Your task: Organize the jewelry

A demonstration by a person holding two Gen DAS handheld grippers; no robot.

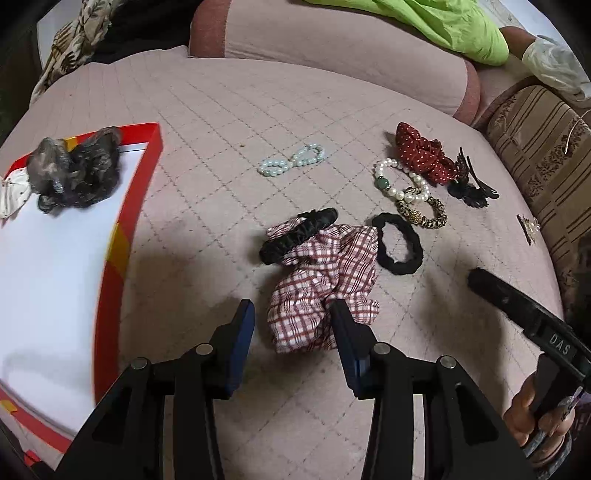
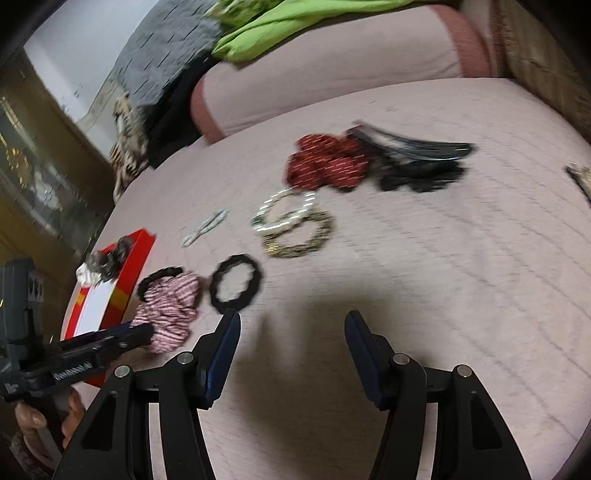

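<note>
My left gripper (image 1: 291, 310) is open, its jaws on either side of the near end of a red-and-white plaid scrunchie (image 1: 325, 280) on the pink quilted bed. A black satin scrunchie (image 1: 295, 236) lies against the plaid one. A black hair tie (image 1: 399, 243), a leopard-print tie (image 1: 424, 214), a white pearl bracelet (image 1: 402, 181), a pale green bead bracelet (image 1: 291, 160), a red dotted scrunchie (image 1: 424, 155) and black claw clips (image 1: 469, 181) lie beyond. My right gripper (image 2: 291, 321) is open and empty, above bare quilt near the black hair tie (image 2: 236, 282).
A red-rimmed white box (image 1: 125, 229) stands at the left, with a dark lace scrunchie (image 1: 74, 170) and a white item in its far corner. A pink bolster (image 1: 332, 48) and green cloth (image 1: 443, 22) lie at the back. A small gold clip (image 1: 528, 225) lies at the right.
</note>
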